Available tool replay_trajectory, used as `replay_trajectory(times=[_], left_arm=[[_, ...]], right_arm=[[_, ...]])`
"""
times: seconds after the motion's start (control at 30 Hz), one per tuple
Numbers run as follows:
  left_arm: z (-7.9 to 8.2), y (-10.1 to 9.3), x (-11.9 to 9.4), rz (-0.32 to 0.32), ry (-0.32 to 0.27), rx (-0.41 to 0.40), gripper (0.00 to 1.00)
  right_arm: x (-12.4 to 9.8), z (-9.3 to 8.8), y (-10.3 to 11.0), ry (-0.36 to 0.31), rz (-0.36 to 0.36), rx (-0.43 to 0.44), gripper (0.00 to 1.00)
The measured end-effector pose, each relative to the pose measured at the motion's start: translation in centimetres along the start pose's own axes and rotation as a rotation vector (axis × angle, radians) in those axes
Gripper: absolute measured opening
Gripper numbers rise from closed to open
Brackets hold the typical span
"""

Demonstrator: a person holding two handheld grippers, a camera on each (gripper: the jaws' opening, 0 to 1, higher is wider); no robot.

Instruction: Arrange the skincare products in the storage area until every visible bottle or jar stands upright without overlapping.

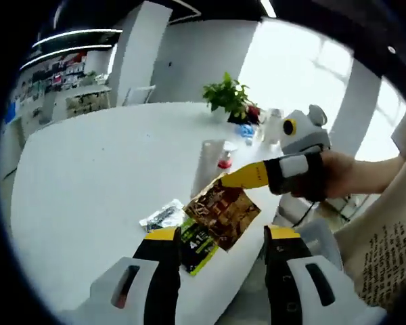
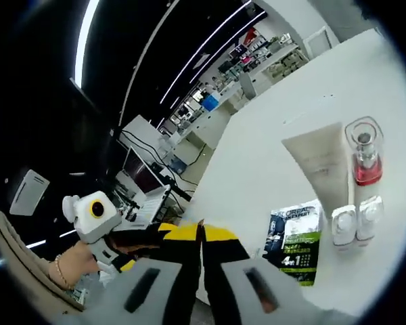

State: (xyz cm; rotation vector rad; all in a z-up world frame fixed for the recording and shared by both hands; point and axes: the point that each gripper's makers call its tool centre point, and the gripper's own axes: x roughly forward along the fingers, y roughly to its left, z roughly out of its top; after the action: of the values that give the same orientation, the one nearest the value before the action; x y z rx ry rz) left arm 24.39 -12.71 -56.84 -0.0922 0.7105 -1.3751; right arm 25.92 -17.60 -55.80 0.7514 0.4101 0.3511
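Right gripper [image 1: 220, 181] holds a brown foil sachet [image 1: 223, 213] pinched in closed jaws above the white worktop [image 1: 88, 183]. Left gripper [image 1: 216, 238] open, empty. Clear pink-filled bottle [image 2: 363, 159] and beige tube [image 2: 321, 166] stand upright; green sachet [image 2: 296, 240] lies flat. Next, probably: place the sachet clear of the others.

Readable print on the table

In my right gripper view, the green and black sachet [image 2: 296, 238] carried "L'OREAL" across its dark top band and "4in1" in white near its lower end; its smaller lines were too fine for me to read. In my left gripper view, the brown packet [image 1: 223, 210] and the person's shirt [image 1: 386, 252] bore dark lettering I could not make out.
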Motion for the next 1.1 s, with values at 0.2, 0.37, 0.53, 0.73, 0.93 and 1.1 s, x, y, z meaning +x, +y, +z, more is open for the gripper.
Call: replay_trajectory(times=[0.2, 0.37, 0.53, 0.73, 0.93, 1.1], left_arm=[[-0.6, -0.5, -0.1, -0.036, -0.071, -0.160, 0.34], [-0.2, -0.7, -0.4, -0.061, -0.141, -0.256, 0.26], [-0.6, -0.9, -0.4, -0.077, -0.139, -0.297, 0.16], [-0.7, -0.4, -1.0, -0.078, -0.166, -0.377, 0.03], [-1.3, 0.2, -1.5, -0.041, -0.154, -0.416, 0.00], [-1.9, 0.8, -1.8, -0.001, -0.148, -0.457, 0.00]], right_arm=[[-0.3, 0.3, 0.7, -0.045, 0.019, 0.050, 0.01], [-0.4, 0.2, 1.2, -0.059, 0.023, 0.061, 0.01], [-0.4, 0.2, 1.4, -0.081, 0.029, 0.088, 0.01], [0.0, -0.1, 1.7, -0.087, 0.024, 0.093, 0.01], [0.5, -0.7, 1.5, -0.065, -0.024, -0.027, 0.01], [1.2, -1.3, 1.3, -0.007, -0.072, -0.218, 0.01]])
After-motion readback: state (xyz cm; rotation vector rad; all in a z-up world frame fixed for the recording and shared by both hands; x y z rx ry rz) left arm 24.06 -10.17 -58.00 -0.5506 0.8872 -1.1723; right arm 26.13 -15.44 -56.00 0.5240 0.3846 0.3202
